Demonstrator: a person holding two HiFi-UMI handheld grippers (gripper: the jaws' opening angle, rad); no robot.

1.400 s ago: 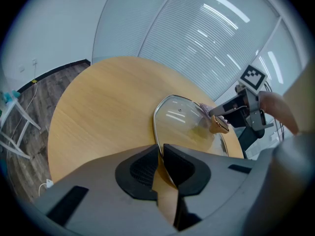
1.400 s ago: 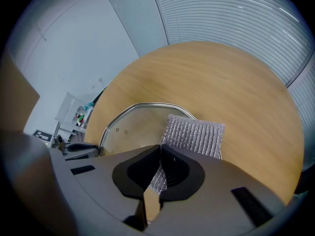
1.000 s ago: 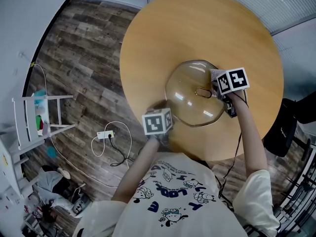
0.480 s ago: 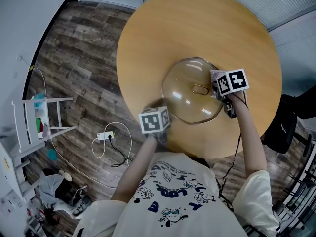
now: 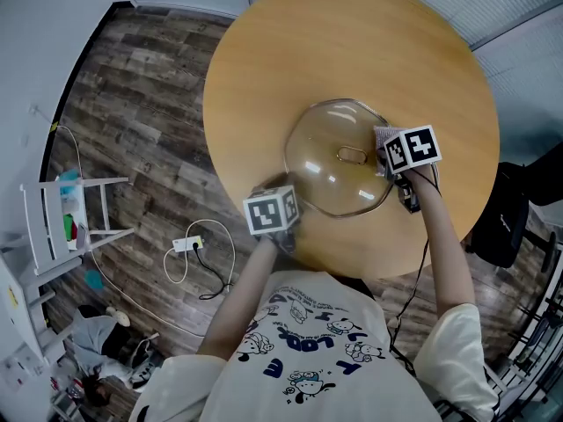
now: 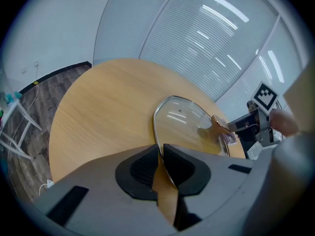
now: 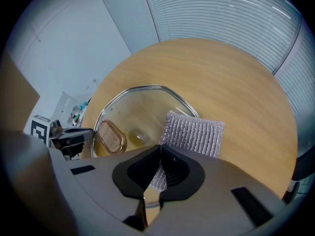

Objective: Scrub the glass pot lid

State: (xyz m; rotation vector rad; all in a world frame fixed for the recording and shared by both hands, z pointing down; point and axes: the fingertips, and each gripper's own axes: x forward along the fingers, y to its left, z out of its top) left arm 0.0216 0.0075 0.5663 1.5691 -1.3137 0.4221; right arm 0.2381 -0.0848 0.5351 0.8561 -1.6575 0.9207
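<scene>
While my left gripper [image 6: 161,156] pinches the rim of the clear domed glass pot lid [image 5: 339,170] over the round wooden table [image 5: 352,42], my right gripper [image 7: 158,168] clamps a silver ribbed scouring pad [image 7: 194,134]; hard scrubbing could wrench the lid loose.

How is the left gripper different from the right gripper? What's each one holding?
The left gripper is shut on the rim of the round glass pot lid; the right gripper is shut on a silvery ribbed scrubbing pad. The left gripper sits at the lid's near edge, the right gripper at its right edge. Both are shut on something, neither is empty.
</scene>
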